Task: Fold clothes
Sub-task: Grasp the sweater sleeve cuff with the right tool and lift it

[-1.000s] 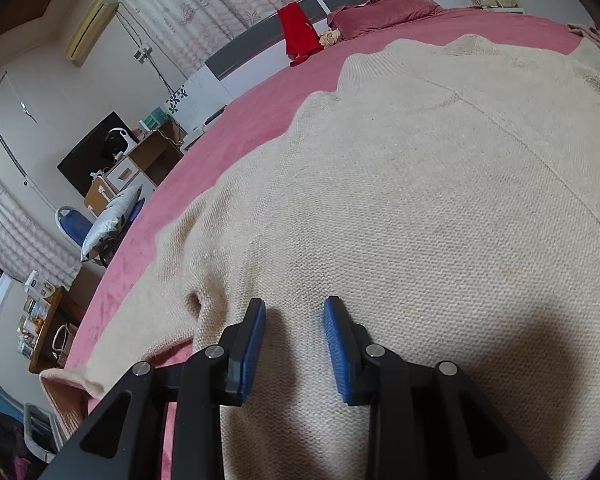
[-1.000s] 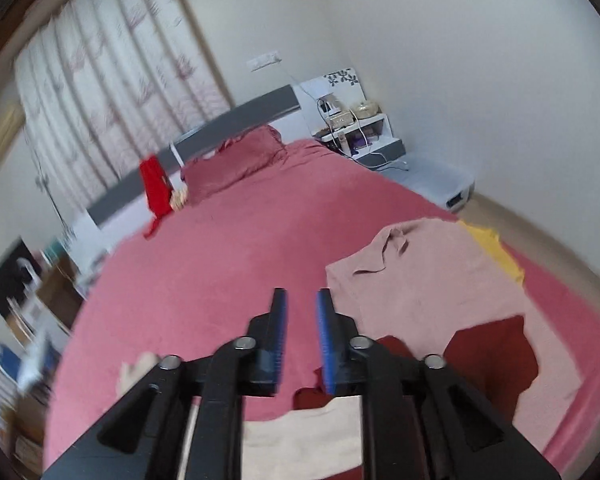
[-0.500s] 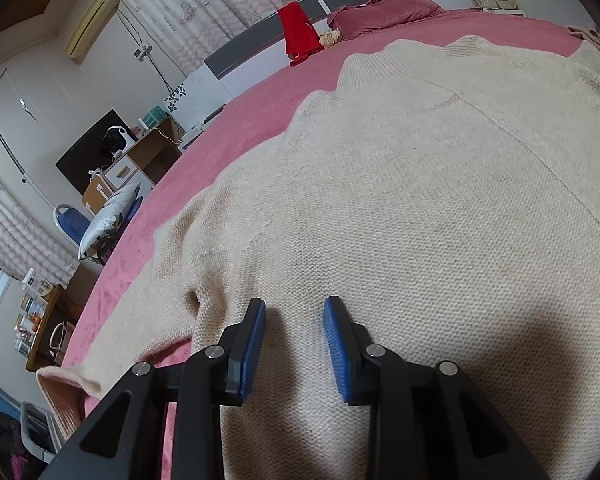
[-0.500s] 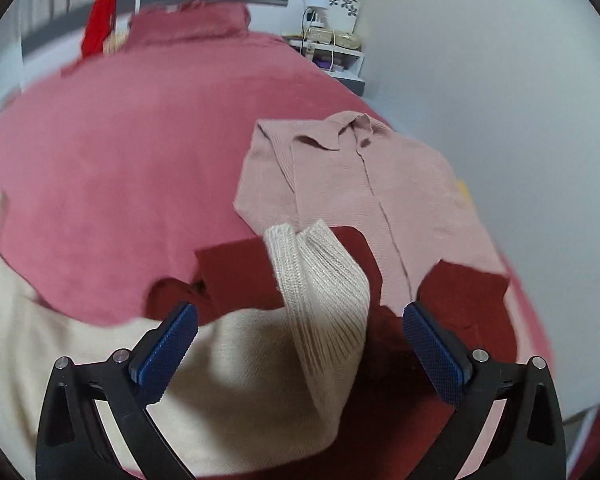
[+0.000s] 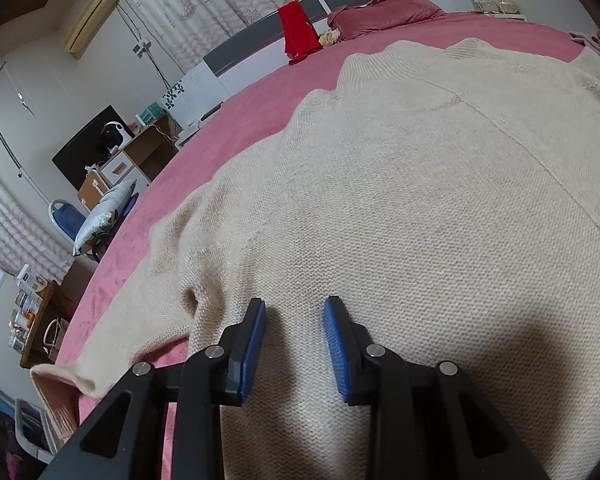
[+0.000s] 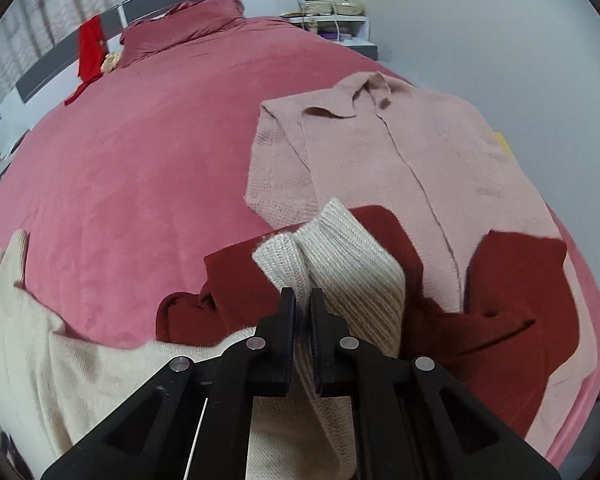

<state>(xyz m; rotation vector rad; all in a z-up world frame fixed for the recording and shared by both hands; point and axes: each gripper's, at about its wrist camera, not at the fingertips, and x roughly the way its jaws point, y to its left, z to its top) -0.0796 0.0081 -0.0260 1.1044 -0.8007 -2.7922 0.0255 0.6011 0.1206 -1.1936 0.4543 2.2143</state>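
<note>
Right wrist view: the right gripper [image 6: 303, 300] has its jaws clenched on the sweater's cuff [image 6: 332, 256]. The sleeve runs back leftward to the body, where the left gripper [image 5: 295, 334] hovers, jaws released.

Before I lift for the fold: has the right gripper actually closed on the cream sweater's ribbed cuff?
Yes, the right gripper is shut with the cream sweater's ribbed cuff pinched between its jaws.

Soft daylight; fisheye edges bent, dark corners; mostly sharp
</note>
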